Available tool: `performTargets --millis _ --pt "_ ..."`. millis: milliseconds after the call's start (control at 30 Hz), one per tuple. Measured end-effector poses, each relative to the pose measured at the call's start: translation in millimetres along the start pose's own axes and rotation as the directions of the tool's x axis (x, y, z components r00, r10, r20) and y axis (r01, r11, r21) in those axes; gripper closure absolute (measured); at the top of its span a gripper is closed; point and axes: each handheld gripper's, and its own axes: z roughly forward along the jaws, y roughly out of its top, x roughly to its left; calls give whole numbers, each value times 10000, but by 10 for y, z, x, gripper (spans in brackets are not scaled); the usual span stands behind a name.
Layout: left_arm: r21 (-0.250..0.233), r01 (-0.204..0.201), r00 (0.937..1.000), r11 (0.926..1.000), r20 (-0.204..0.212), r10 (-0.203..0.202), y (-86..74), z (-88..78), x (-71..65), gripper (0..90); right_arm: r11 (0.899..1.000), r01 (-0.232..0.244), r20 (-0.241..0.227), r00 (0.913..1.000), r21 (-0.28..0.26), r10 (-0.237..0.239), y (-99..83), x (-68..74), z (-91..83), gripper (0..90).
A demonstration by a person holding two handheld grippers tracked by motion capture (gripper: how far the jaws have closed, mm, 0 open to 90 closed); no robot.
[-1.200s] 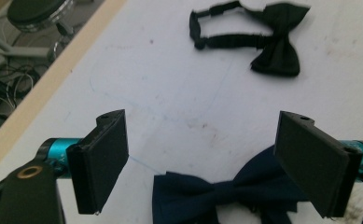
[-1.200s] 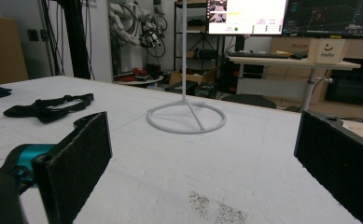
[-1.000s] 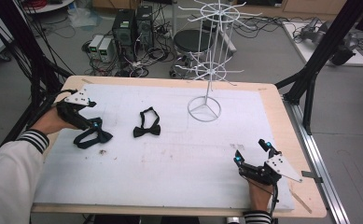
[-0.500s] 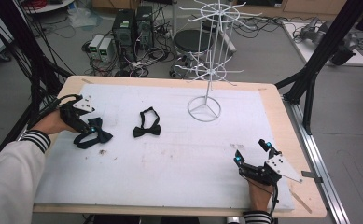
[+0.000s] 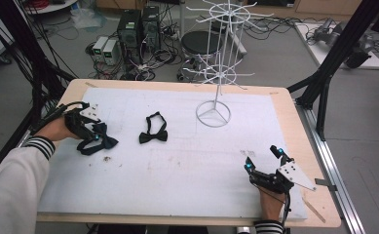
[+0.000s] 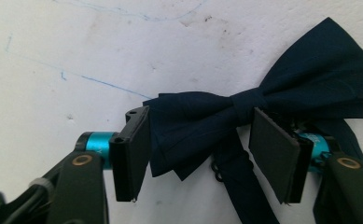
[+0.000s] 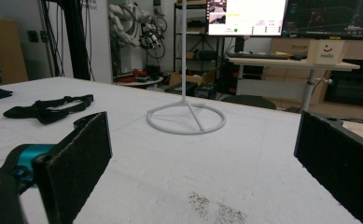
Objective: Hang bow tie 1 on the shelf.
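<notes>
Navy cloth, soft and light, is straddled by the left gripper (image 6: 202, 156) as its jaws have just been closing, not yet pinching the bow tie (image 6: 263, 100) lying on the white table (image 5: 187, 161), best taken at the knot.

Left gripper (image 5: 95, 135) held low at the table's left edge, forearm in a white sleeve with striped cuff reaching in from the lower left. Jaws just been closing, about half apart, pads (image 6: 132, 151) not yet pressing on the cloth between them. Right gripper (image 5: 264, 160) rested at the near right edge, hand beneath it, jaws spread wide and pointed forward, level with the surface.
</notes>
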Motion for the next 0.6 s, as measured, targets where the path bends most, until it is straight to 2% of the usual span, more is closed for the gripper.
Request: performTargets --millis 200,367,400,500,533,600 --pt "-63 288 9994 9996 185 -287 -27 7 13 408 10000 -27 -14 10000 8 27 0 2 -2 33" --pt "78 289 9992 9996 281 -291 -58 12 18 396 10000 -53 -4 10000 18 53 0 5 -4 33" --pt "209 149 9996 9997 254 -154 -60 17 21 396 10000 -53 -4 10000 18 53 0 5 -4 33" --pt "399 102 9995 9992 284 -113 -64 50 14 412 10000 -23 -14 10000 1 23 0 2 -2 33" --pt "364 105 9990 9993 428 -120 -61 53 23 430 10000 -40 1 10000 20 40 0 4 -4 33" --pt "240 214 9987 9995 453 -225 -59 60 18 448 10000 -39 -5 10000 13 39 0 4 -3 33"
